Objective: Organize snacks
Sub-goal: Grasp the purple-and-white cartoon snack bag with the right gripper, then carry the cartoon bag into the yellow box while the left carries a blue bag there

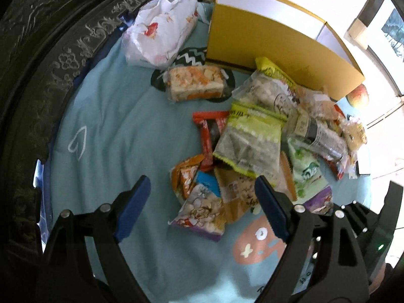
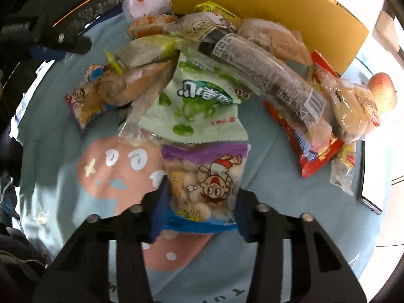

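right tongs point(image 2: 199, 209) | clamped on puff-ball bag point(image 2: 207, 186) | blue cloth point(image 2: 272, 171)

A heap of sealed snack packets point(image 1: 252, 136) lies jumbled on a pale blue cloth beside an open yellow box point(image 1: 265, 38); a purple-topped cartoon bag of white balls point(image 2: 204, 189) lies nearest, below a green-and-white pouch point(image 2: 199, 103).

The left gripper point(image 1: 202, 197) has two black plastic arms with open, truss-like cut-outs, each tipped with a flat blue pad, and round silver screw heads point(image 1: 66, 212) sit along the arms. The right gripper point(image 2: 199, 207) is built the same way: black skeletal arms, blue pads point(image 2: 159, 209) and silver screws point(image 2: 306, 217) at the joints.
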`<action>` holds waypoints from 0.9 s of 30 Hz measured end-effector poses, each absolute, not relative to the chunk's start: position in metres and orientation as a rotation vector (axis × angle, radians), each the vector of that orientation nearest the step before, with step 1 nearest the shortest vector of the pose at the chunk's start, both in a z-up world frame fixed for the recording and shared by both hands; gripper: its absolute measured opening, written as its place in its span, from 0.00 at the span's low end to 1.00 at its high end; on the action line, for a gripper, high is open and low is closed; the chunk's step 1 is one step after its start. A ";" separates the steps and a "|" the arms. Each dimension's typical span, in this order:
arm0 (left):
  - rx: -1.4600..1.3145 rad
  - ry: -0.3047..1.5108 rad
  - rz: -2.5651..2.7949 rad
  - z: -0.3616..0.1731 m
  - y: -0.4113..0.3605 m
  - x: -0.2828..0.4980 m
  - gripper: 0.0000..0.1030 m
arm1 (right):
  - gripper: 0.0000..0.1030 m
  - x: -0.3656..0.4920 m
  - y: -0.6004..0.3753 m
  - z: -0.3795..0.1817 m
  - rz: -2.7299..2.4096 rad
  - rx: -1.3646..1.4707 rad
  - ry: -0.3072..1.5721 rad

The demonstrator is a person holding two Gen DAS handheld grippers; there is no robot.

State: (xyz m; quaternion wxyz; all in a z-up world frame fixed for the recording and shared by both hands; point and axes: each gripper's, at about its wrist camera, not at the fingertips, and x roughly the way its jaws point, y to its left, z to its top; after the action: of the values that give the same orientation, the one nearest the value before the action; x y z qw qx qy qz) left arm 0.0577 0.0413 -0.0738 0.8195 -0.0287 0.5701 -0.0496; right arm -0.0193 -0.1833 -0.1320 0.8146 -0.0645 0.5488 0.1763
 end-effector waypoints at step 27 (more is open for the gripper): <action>0.132 1.258 -0.215 -0.138 0.015 0.042 0.33 | 0.34 -0.016 -0.226 -0.100 0.377 0.065 1.158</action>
State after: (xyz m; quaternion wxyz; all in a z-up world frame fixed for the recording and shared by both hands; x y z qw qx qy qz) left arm 0.0419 0.0153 -0.1383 0.8011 0.0616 0.5868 -0.1001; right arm -0.0158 -0.2263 -0.0997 0.8198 0.0306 0.5437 0.1773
